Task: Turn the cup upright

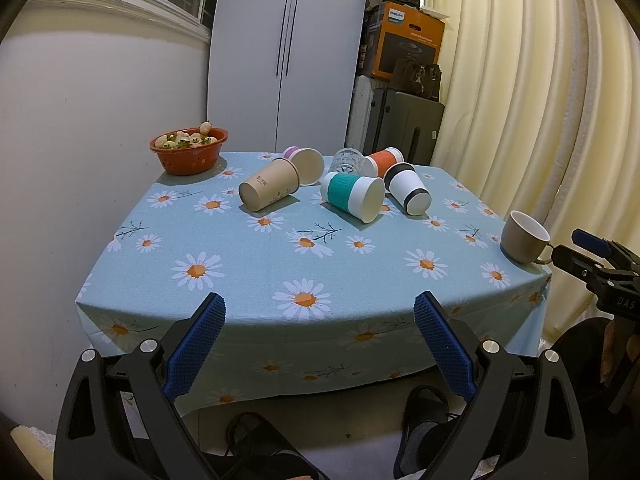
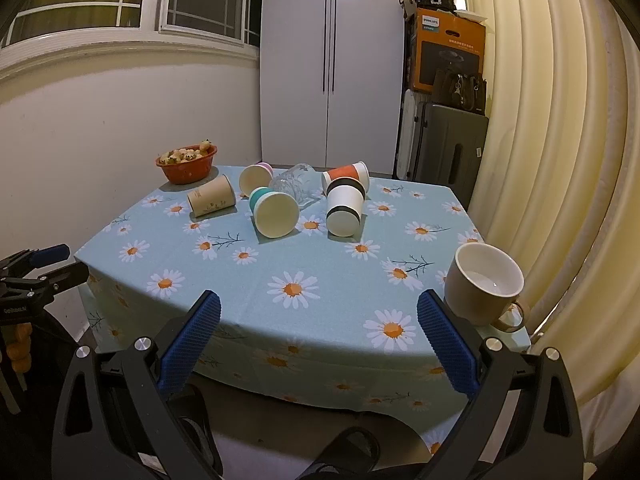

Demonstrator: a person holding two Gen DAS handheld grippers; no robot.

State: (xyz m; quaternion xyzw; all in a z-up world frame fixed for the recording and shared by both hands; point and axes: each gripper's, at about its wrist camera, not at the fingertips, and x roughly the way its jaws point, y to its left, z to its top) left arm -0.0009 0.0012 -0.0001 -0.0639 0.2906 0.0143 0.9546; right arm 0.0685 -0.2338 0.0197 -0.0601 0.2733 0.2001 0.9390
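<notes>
At the far left of the table (image 1: 248,280), which carries a blue cloth with daisies, a red bowl (image 1: 189,152) full of small pale things stands near the back corner. Next to it, toward the right, a brown paper cup (image 1: 269,189) lies on its side with its bottom facing the camera. A cup with a pink band (image 1: 305,165) lies just behind it, touching it, its white opening turned forward. Further right lies a cup with a teal sleeve (image 1: 353,196), also on its side, its mouth pointing toward the near right. Behind it a clear glass (image 1: 347,161) lies tipped over, and beside the glass a cup with an orange sleeve (image 1: 385,161) lies on its side. A white cup with black bands (image 1: 407,188) lies in front of the orange one, close to the teal one.

At the right edge of the table, well apart from the group, a beige mug (image 2: 483,283) stands upright with its handle pointing toward the near right.

The left tool (image 1: 320,338) hovers before the near edge of the table with its blue pads wide apart and nothing between them. The right tool (image 2: 318,338) is also spread wide and holds nothing; its right pad is just beside the beige mug in the right wrist view.
</notes>
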